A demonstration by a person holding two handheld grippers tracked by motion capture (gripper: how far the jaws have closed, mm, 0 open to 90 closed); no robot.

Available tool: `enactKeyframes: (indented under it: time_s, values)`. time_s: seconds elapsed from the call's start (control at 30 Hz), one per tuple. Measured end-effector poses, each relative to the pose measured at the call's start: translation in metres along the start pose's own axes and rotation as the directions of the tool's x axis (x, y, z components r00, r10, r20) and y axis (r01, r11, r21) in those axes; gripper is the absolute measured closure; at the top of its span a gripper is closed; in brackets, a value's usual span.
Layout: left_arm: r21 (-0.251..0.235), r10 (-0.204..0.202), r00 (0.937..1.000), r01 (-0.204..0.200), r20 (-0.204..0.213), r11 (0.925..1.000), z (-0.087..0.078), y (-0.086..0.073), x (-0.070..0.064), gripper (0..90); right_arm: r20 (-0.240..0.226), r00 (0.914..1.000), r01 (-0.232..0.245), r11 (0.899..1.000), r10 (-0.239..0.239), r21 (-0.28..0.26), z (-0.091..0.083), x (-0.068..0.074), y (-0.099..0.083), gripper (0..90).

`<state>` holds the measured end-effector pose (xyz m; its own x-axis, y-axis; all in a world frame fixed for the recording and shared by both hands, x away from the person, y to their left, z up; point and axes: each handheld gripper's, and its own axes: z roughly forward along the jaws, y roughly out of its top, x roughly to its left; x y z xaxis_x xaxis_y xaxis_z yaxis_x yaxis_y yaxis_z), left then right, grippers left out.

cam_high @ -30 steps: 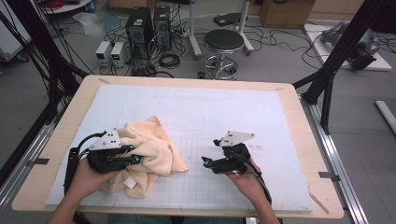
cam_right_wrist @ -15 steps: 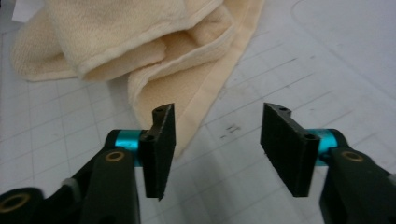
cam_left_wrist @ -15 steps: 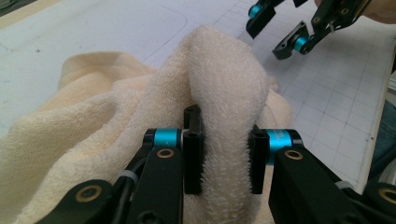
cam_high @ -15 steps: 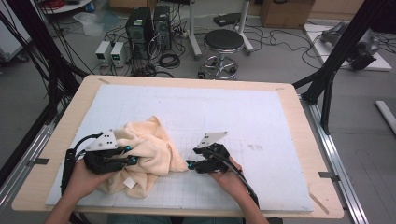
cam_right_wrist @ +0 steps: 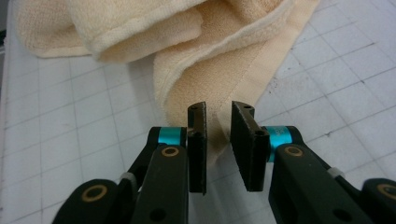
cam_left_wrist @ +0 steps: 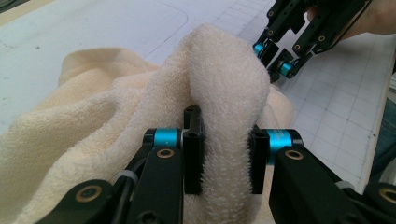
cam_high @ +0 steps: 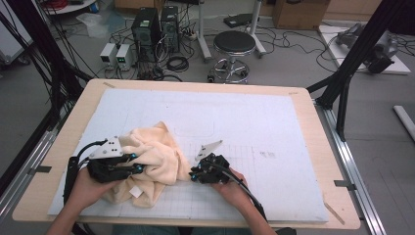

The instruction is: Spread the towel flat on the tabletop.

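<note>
Cream terry-cloth towel (cam_high: 147,166) lies crumpled at desk (cam_high: 303,105) front-left, not yet spread or folded. Left hand-held gripper (cam_left_wrist: 219,154) pinching raised towel ridge. Right hand-held gripper (cam_right_wrist: 218,140) jaws parted around hemmed edge, not yet gripping. Most work remains.

The towel (cam_high: 149,166) is a pale peach-cream, with a plain flat-woven band of the same shade along its hem and a small white label. Both the left gripper (cam_high: 138,169) and the right gripper (cam_high: 192,174) are black with bright turquoise rings and brass-coloured rivets. The worktop (cam_high: 303,105) is light wood under a white mat (cam_high: 254,117) ruled with a thin grey grid.
</note>
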<state>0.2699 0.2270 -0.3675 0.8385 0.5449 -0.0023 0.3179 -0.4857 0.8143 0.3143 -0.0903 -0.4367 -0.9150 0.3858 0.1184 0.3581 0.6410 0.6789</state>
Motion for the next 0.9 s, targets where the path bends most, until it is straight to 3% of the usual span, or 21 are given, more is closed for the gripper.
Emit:
enactKeyframes:
  time_s: [0.1,0.23,0.37,0.57,0.77,0.9]
  values:
    - [0.001,0.003,1.0,-0.003,-0.002,1.0,0.0,0.0,0.0,74.5,-0.037,0.9993,-0.01,1.0,0.01,-0.001,0.001,-0.001,0.0,86.6]
    - [0.0,0.002,1.0,-0.002,-0.002,1.0,-0.001,0.001,0.0,74.6,-0.003,0.9994,0.036,0.999,-0.036,0.003,-0.002,0.001,0.001,88.1]
    - [-0.014,-0.008,0.9999,0.008,0.012,0.9999,-0.002,0.004,-0.001,74.5,0.017,0.9998,0.008,0.999,-0.008,-0.035,-0.017,-0.005,0.0,88.3]
    - [-0.027,0.001,0.999,0.0,0.045,0.9996,0.006,0.019,-0.007,74.5,0.093,0.9956,-0.011,0.998,0.017,-0.062,-0.049,-0.019,-0.009,88.3]
    - [-0.038,0.015,0.9951,-0.012,0.098,0.9992,0.026,0.038,-0.023,74.5,0.19,0.9801,-0.043,0.996,0.058,-0.081,-0.089,-0.039,-0.026,88.2]
    - [-0.04,0.031,0.9905,-0.026,0.134,0.9989,0.04,0.05,-0.035,74.5,0.23,0.9694,-0.067,0.994,0.085,-0.084,-0.112,-0.05,-0.038,88.2]
